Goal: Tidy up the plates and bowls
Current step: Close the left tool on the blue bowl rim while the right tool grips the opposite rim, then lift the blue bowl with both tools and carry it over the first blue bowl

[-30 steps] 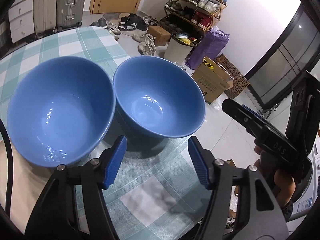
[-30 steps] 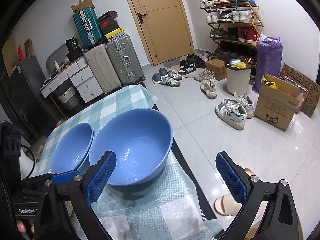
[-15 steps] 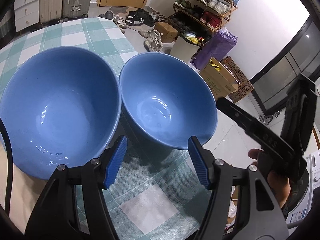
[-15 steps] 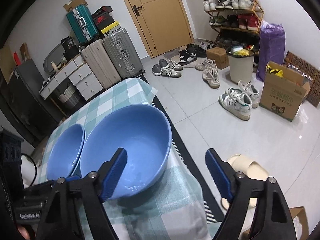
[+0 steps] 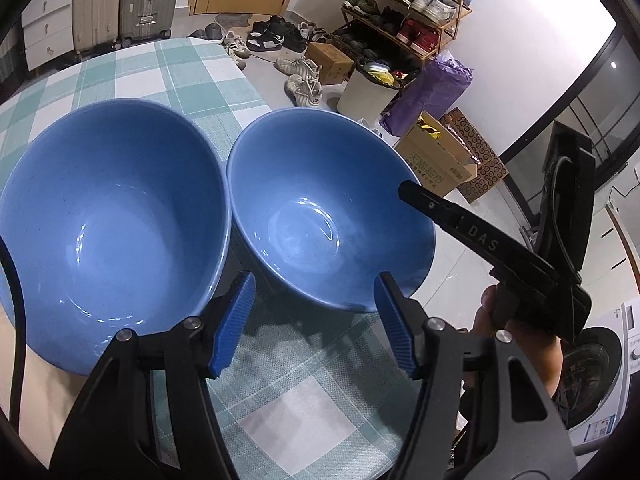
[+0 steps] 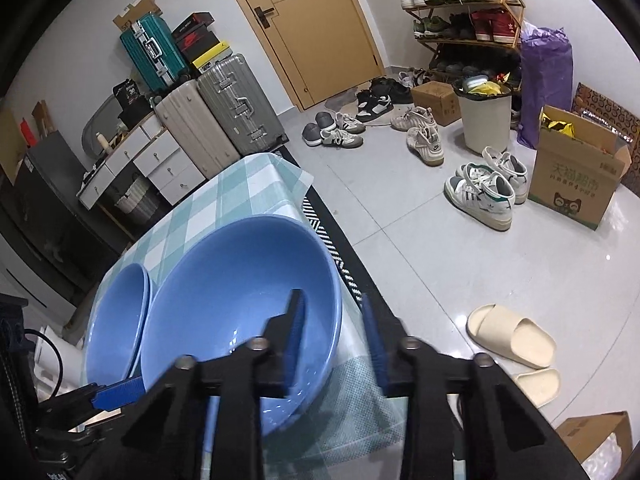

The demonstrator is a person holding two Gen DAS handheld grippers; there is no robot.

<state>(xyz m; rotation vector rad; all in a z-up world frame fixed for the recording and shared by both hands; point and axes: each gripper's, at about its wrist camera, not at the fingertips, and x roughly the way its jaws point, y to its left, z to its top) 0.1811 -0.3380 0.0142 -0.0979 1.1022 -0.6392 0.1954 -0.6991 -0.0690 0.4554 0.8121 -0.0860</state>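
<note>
A: Where are the task things?

B: Two glossy blue ceramic bowls sit side by side, rims touching or nearly so, on the teal-and-white checked tablecloth [image 5: 188,76]. In my left wrist view the left blue bowl [image 5: 116,216] fills centre left and the right blue bowl [image 5: 320,216] sits mid-frame, near the table edge.

A: Step in hand?

B: My guess: pinch the right bowl's rim, lift it and nest it into the left one. To do it well I'd seat the rim deep between the pads before closing, lift straight up, keep it level, and clear the neighbour's rim.

A: Fingers?

B: In my right wrist view the right gripper [image 6: 334,338] straddles the right bowl's rim at lower centre: one blue pad inside the bowl, one outside, gap narrow. I can't tell if the pads are clamped on the wall yet. The left gripper [image 5: 316,318] is wide open at bottom centre, holding nothing, tips just short of the right bowl's base.
</note>
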